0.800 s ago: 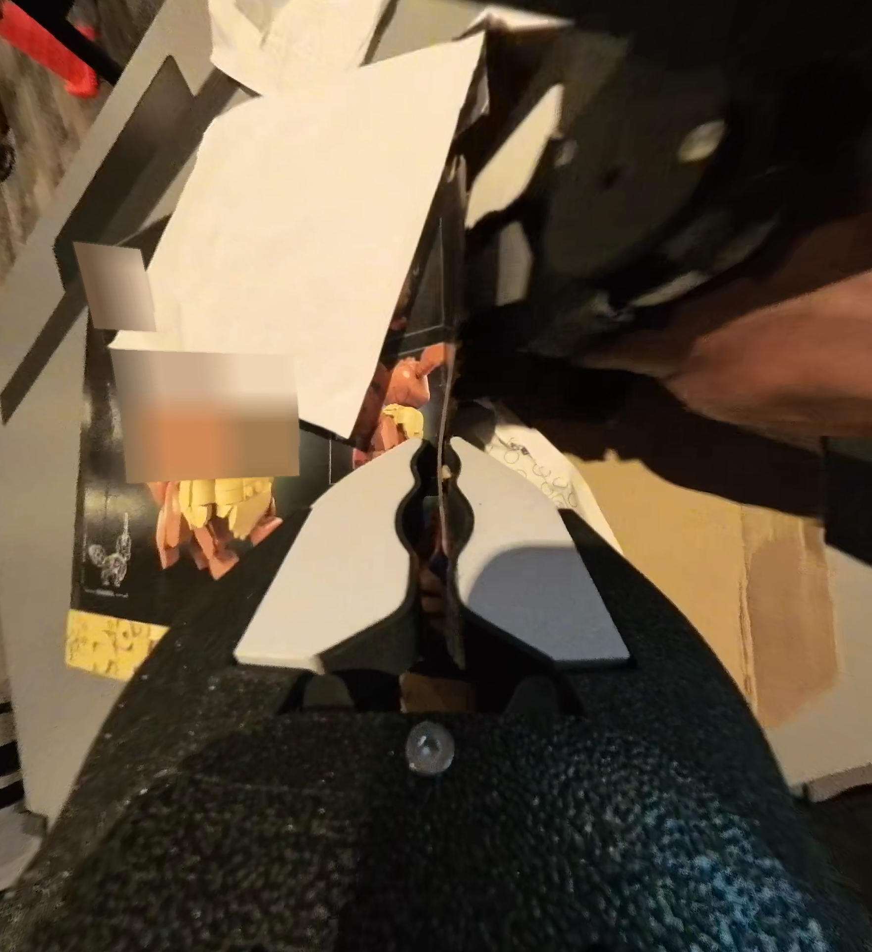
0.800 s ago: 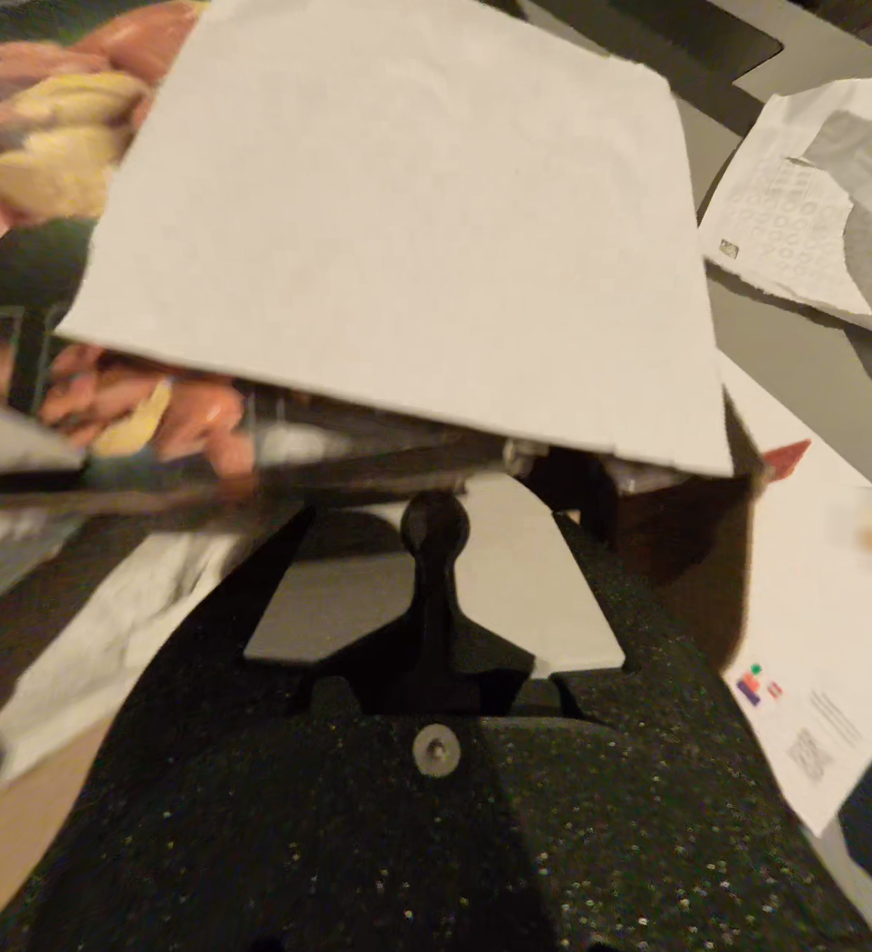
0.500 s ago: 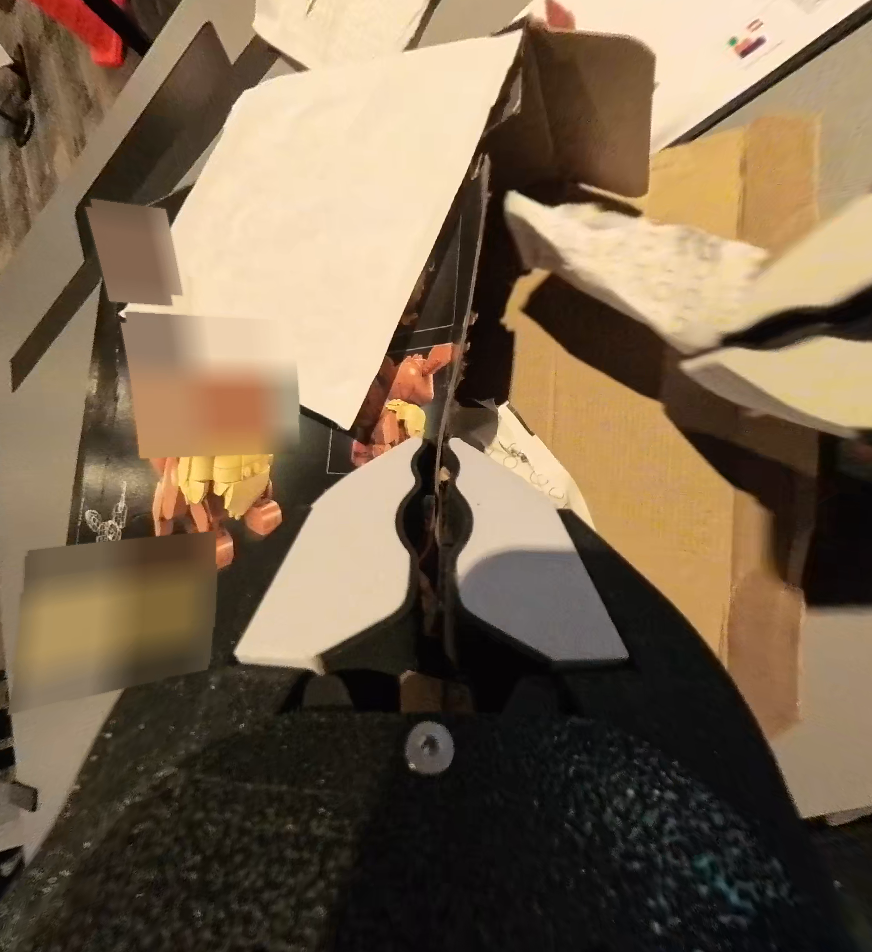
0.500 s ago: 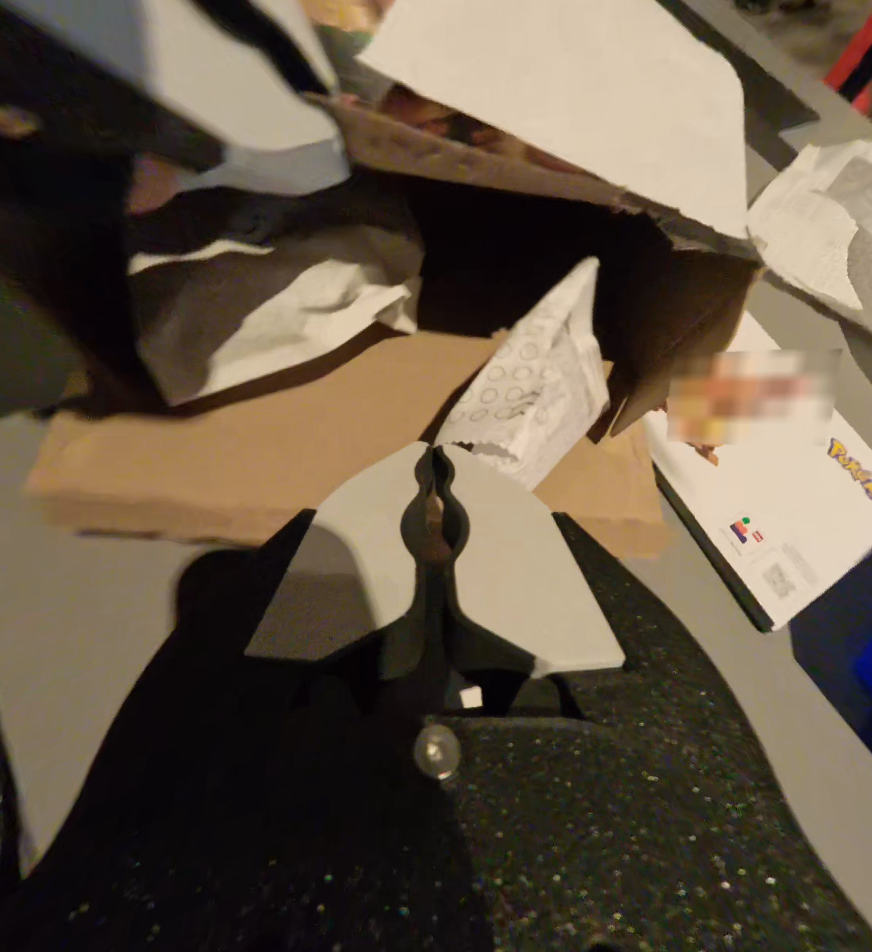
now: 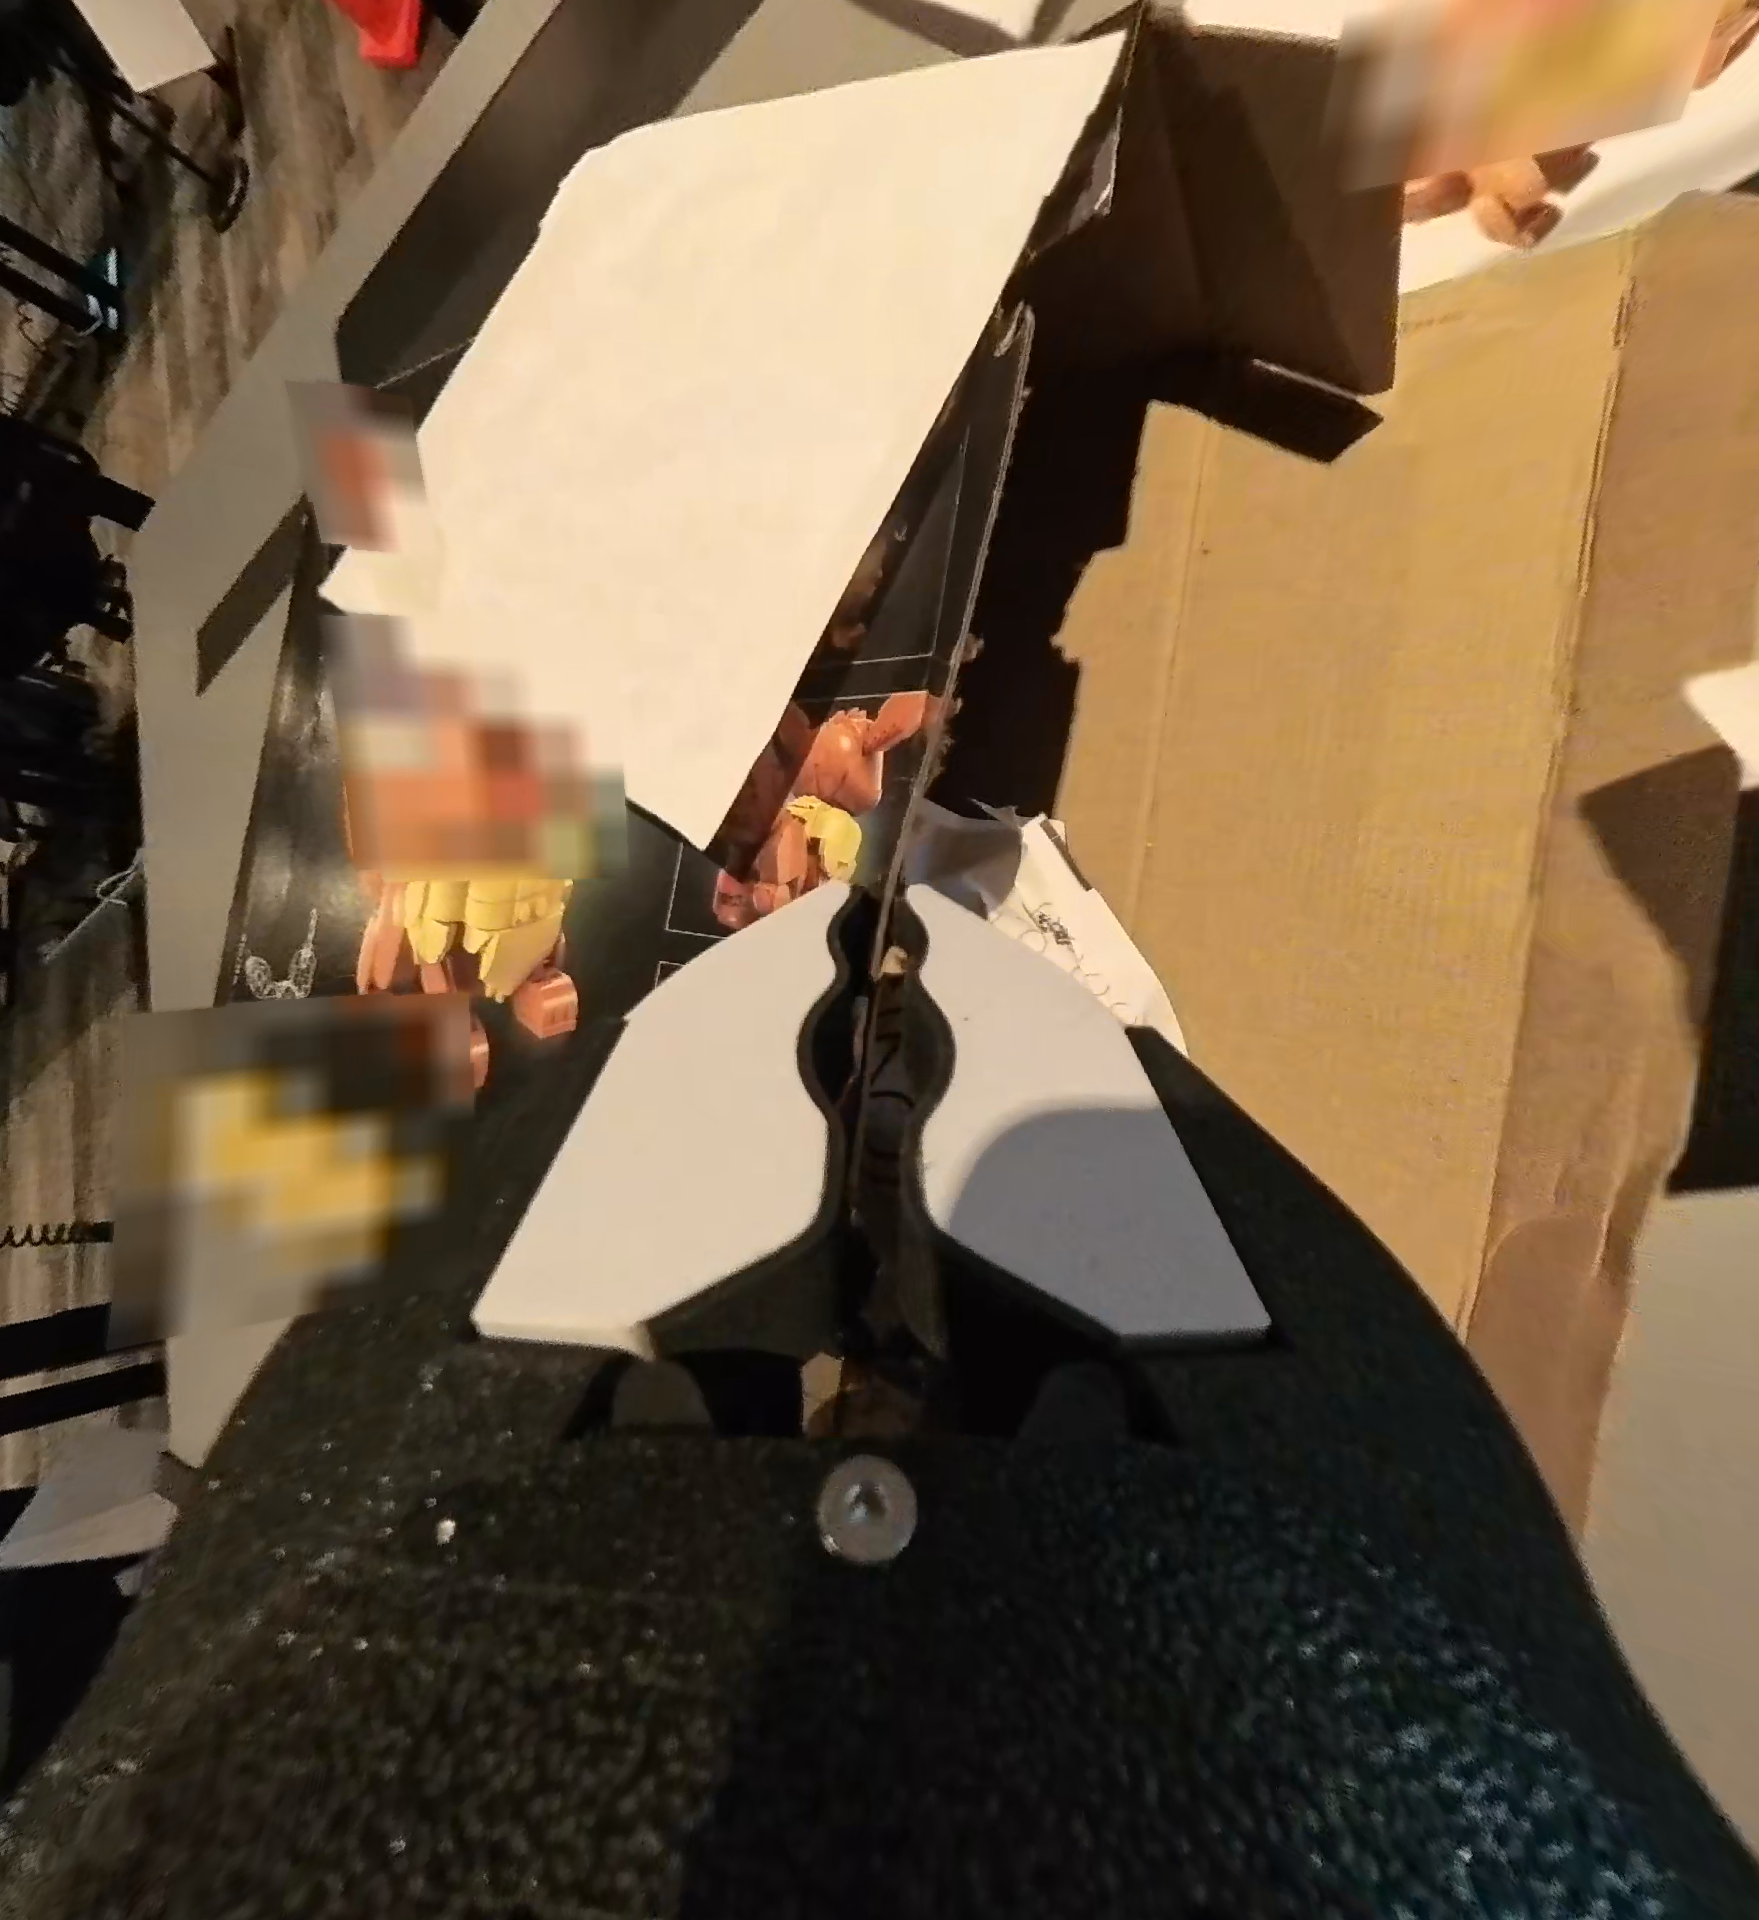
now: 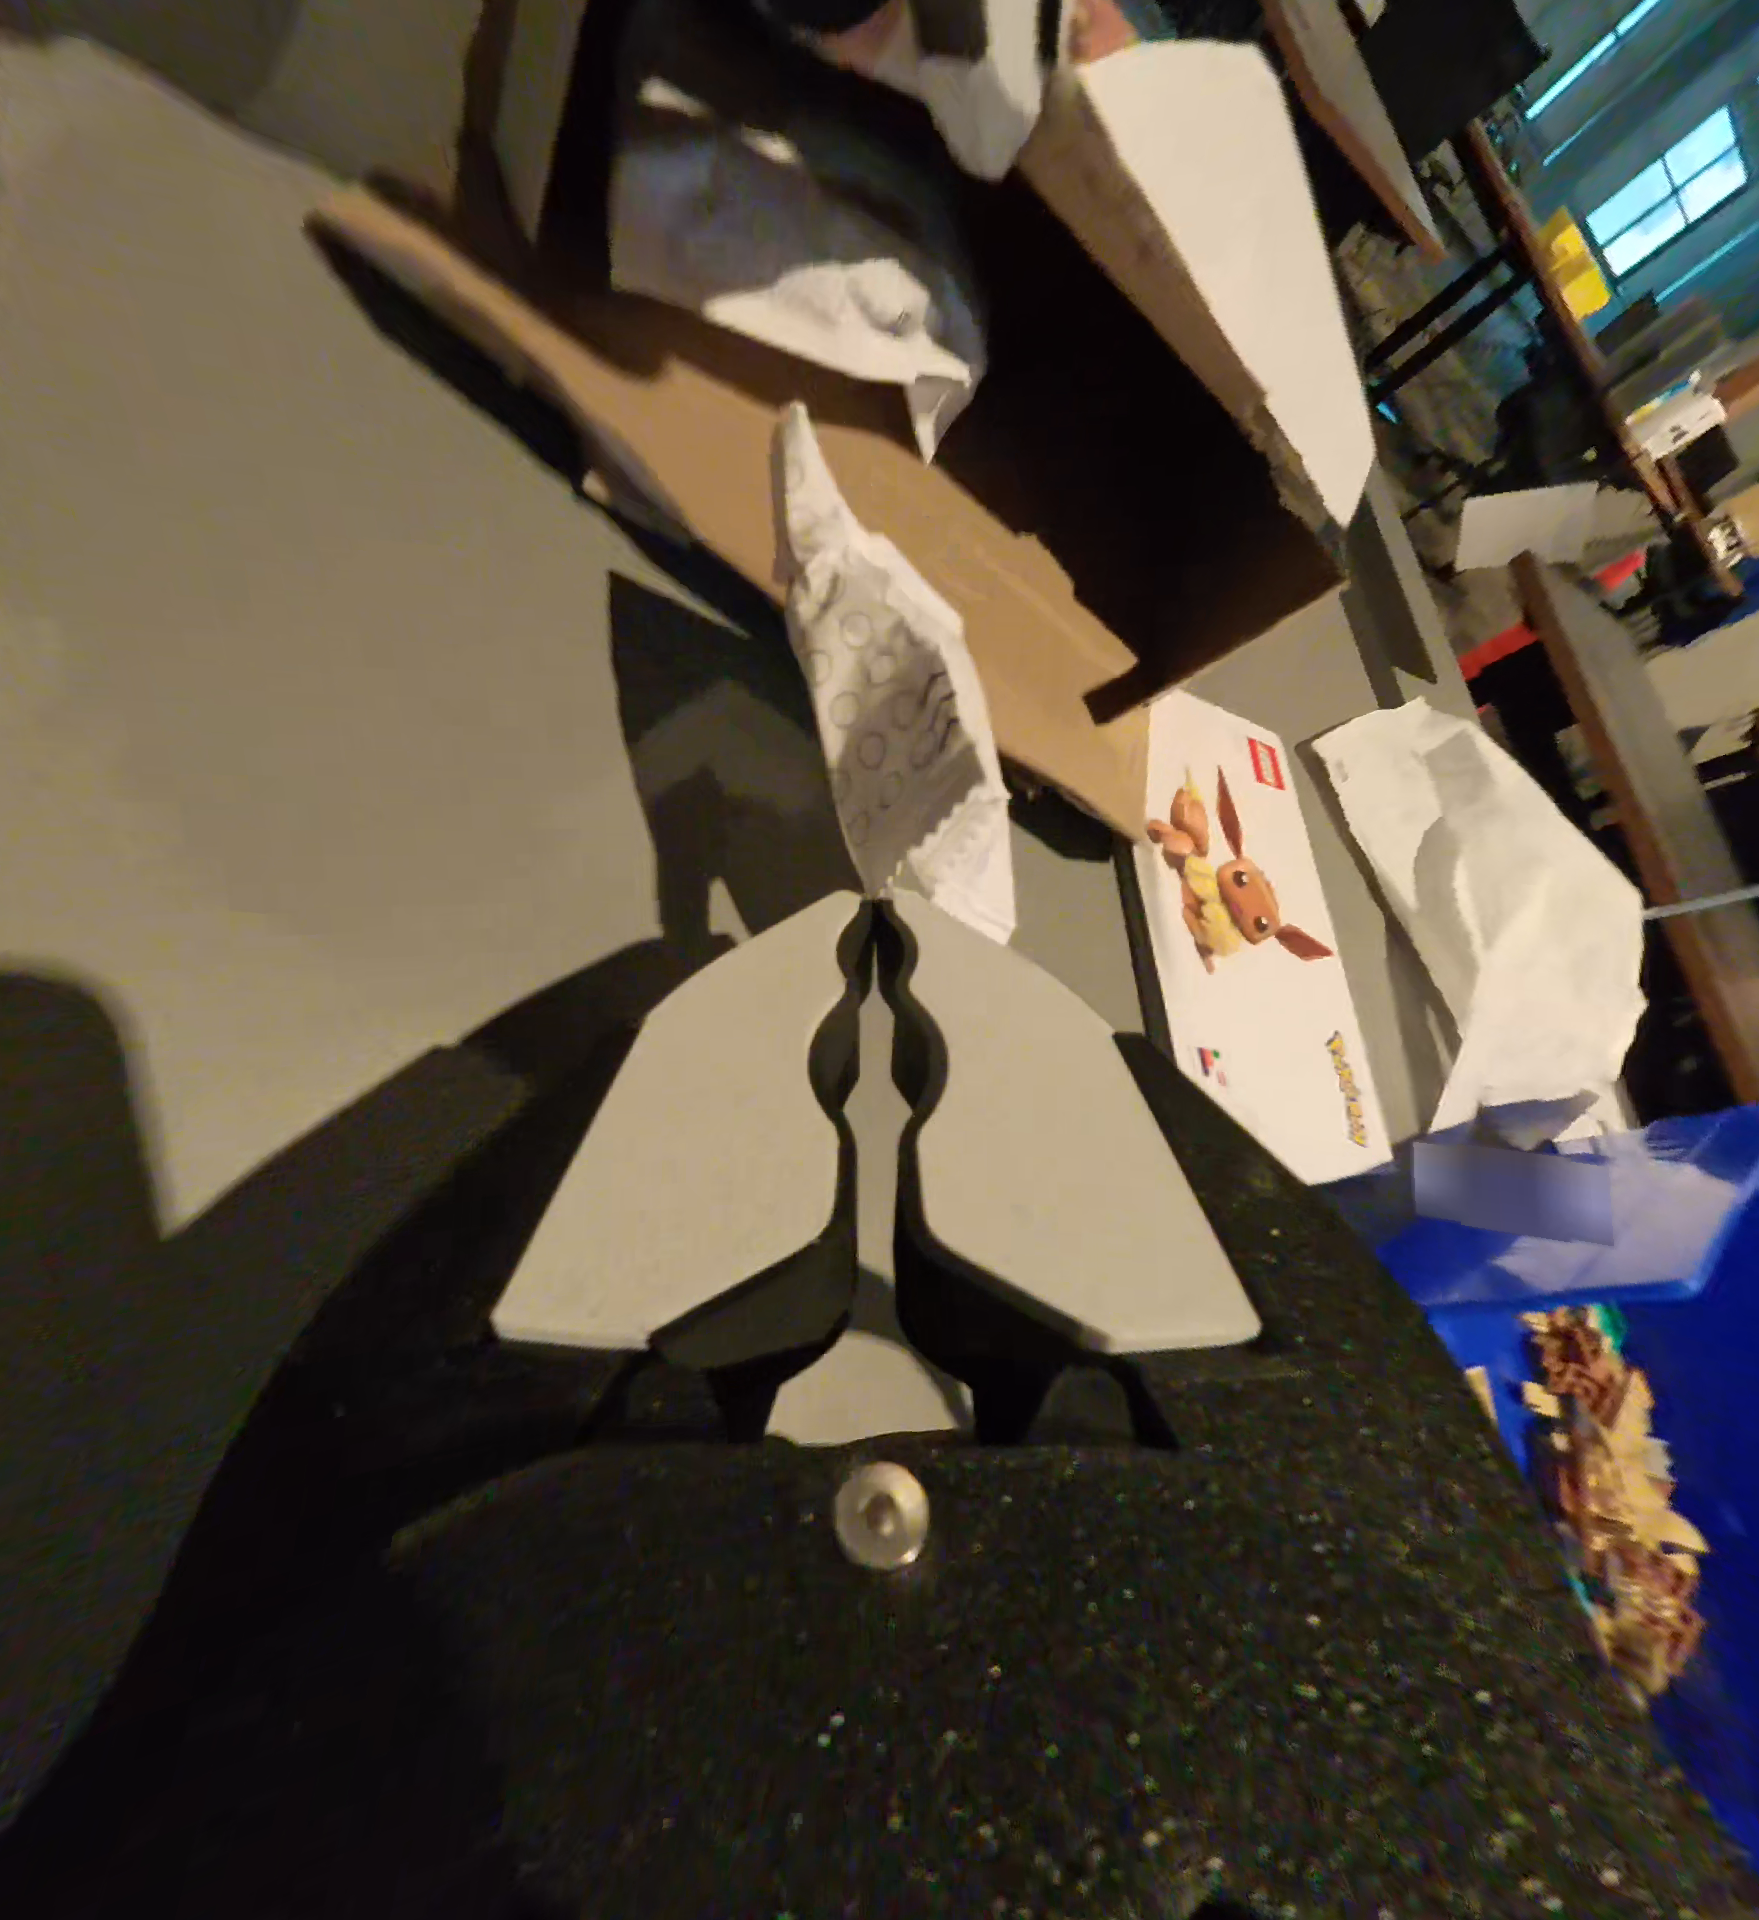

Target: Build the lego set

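In the left wrist view my left gripper [image 5: 880, 896] is shut on the thin edge of the Lego box wall [image 5: 968, 582], a black carton printed with an orange and yellow figure. Its white flap [image 5: 750, 416] stands open above. In the right wrist view my right gripper [image 6: 880, 906] is shut on the corner of a white paper parts bag [image 6: 885, 717] printed with circles. It holds the bag in the air in front of the open Lego box [image 6: 1197, 312]. The left gripper's fingers hide most of another white bag [image 5: 1057, 894] behind them.
A flat sheet of brown cardboard [image 6: 750, 457] lies under the box on the grey table [image 6: 283, 623]. It also shows in the left wrist view [image 5: 1374, 727]. A white instruction booklet [image 6: 1259, 935], a torn empty bag [image 6: 1477, 894] and a blue bin [image 6: 1748, 1382] of loose bricks [image 6: 1602, 1527] sit at the right. The tips of one gripper are about 20 cm away from the tips of the other.
My right gripper has drawn back out from under the box flap with the paper bag in it, away from the box. My left gripper has kept its hold on the box wall.
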